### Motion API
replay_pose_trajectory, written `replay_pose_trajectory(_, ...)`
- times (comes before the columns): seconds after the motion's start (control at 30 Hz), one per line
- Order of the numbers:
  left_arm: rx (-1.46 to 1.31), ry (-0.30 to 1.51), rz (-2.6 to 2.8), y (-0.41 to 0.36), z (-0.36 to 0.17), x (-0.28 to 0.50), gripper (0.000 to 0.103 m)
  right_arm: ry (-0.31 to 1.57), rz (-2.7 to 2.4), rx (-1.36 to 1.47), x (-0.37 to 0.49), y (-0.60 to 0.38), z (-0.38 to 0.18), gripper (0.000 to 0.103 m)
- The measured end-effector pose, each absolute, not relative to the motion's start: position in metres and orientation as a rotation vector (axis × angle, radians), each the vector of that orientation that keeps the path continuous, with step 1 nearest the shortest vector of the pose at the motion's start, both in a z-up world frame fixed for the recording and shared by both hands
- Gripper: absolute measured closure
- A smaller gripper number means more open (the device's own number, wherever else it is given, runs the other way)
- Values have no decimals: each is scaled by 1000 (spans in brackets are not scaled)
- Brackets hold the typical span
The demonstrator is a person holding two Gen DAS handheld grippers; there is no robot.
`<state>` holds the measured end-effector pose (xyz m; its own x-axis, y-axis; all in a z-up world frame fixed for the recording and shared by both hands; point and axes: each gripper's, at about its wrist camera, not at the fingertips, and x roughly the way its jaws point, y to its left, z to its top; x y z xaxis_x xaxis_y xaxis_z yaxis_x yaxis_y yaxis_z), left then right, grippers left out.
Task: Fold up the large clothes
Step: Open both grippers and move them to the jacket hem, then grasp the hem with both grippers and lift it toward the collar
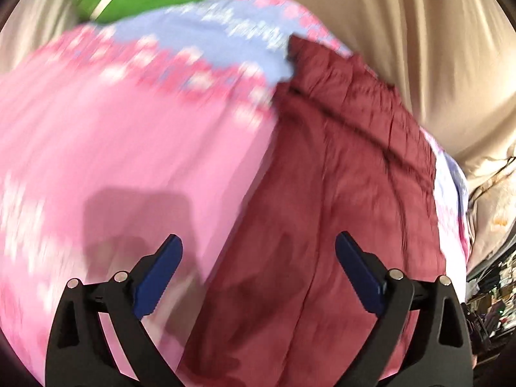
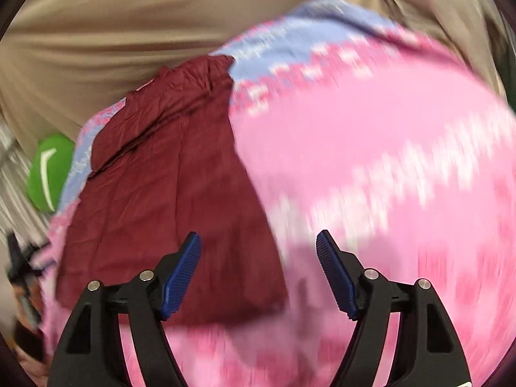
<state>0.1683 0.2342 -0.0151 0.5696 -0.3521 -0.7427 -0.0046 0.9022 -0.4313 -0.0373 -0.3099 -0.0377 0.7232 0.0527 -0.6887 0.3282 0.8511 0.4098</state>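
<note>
While no writing readable, both hand-held grippers [image 1: 259, 245] [image 2: 259, 245] gape apart over maroon garment [image 1: 338, 174] [image 2: 167, 174].

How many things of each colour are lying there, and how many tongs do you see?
Maroon garment: 1
Pink and blue patterned blanket: 1
Green thing with a white stripe: 1
Beige sheet: 1
Tongs, left tongs and right tongs, both open: 2
Total: 6
</note>
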Motion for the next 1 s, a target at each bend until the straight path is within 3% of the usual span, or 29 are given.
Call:
replay_pose_trajectory(0.23,-498,965,-290,229,-33,127,10,759,0,734,-46,-290,-69,29)
replay_pose_trajectory(0.33,-507,988,-297,225,-35,122,25,738,27,764,-40,-281,-72,29)
replay_pose_trajectory(0.47,-529,1015,-332,223,-35,120,56,702,30,793,-34,-277,-69,30)
replay_pose_trajectory(0.57,-496,1017,-325,219,-34,120,84,699,11,803,-27,-277,-71,49)
replay_pose_trajectory(0.63,-479,1010,-317,217,-31,119,89,719,-3,801,-23,-279,-75,73)
replay_pose_trajectory(0.67,-476,1002,-318,216,-30,119,93,726,-8,801,-22,-280,-77,80)
replay_pose_trajectory(0.7,-471,995,-320,216,-28,118,95,732,-10,802,-21,-280,-78,95)
replay_pose_trajectory(0.77,-450,973,-318,215,-22,114,97,719,-21,801,-24,-281,-78,100)
replay_pose_trajectory(1.0,-463,895,-355,221,9,89,100,560,-27,740,-60,-281,-46,102)
